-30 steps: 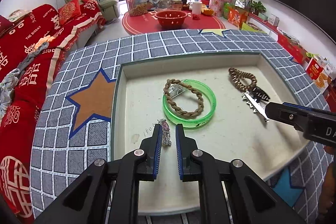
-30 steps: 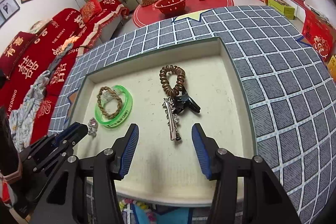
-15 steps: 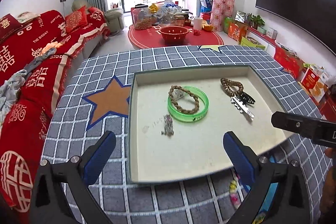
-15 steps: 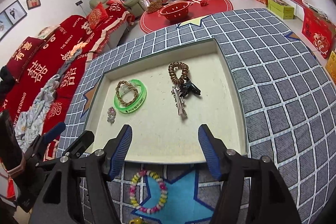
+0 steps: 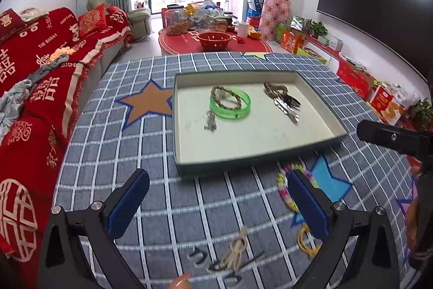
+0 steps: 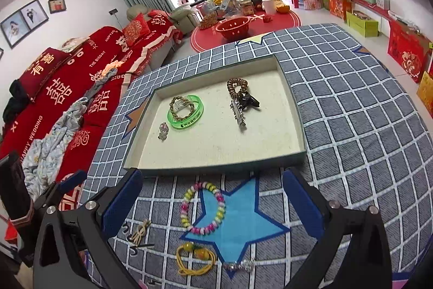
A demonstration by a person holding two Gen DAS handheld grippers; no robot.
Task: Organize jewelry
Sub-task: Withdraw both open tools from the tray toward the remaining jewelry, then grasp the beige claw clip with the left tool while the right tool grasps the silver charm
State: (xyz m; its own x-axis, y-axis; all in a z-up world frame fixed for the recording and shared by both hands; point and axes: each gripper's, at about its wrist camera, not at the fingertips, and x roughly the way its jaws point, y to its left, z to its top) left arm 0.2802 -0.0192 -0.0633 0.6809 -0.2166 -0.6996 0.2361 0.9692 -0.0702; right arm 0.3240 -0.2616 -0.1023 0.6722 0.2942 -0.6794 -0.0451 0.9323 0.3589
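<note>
With both claws held back over the near edge of the checked tablecloth (image 6: 351, 113), neither one has anything in it. Left gripper (image 5: 216, 205): jaws spread wide, blue pads (image 5: 128, 203) well apart, nothing between them. Right gripper (image 6: 213, 203): same, jaws wide, empty.

Tray (image 6: 295, 110) sits mid-table, shallow, dark green rim, cream floor. Inside it:
- green bangle (image 6: 186, 113), left of centre, flat on the floor
- braided brown bracelet (image 6: 180, 104) lying inside the bangle ring
- small silver charm piece (image 6: 163, 131) just beside the bangle, toward the tray's left wall, not touching it
- brown coiled bead bracelet (image 6: 237, 86) right of centre
- black hair clip (image 6: 250, 100) and silver hair clip (image 6: 238, 114) touching the bead bracelet's near end, silver one pointing toward the near wall

Outside the tray, on the cloth near the grippers:
- multicolour bead bracelet (image 6: 203, 207) on the blue star patch, between the right gripper's fingers in that view but flat on the table, not gripped
- yellow cord bracelet (image 6: 194, 262) nearer the camera
- small crystal bead strand (image 6: 239, 266) just right of the yellow cord
- beige knotted hairpin piece (image 6: 139, 232) with dark hooks beside it, by the right gripper's left finger; too blurred in the left wrist view to name better
</note>
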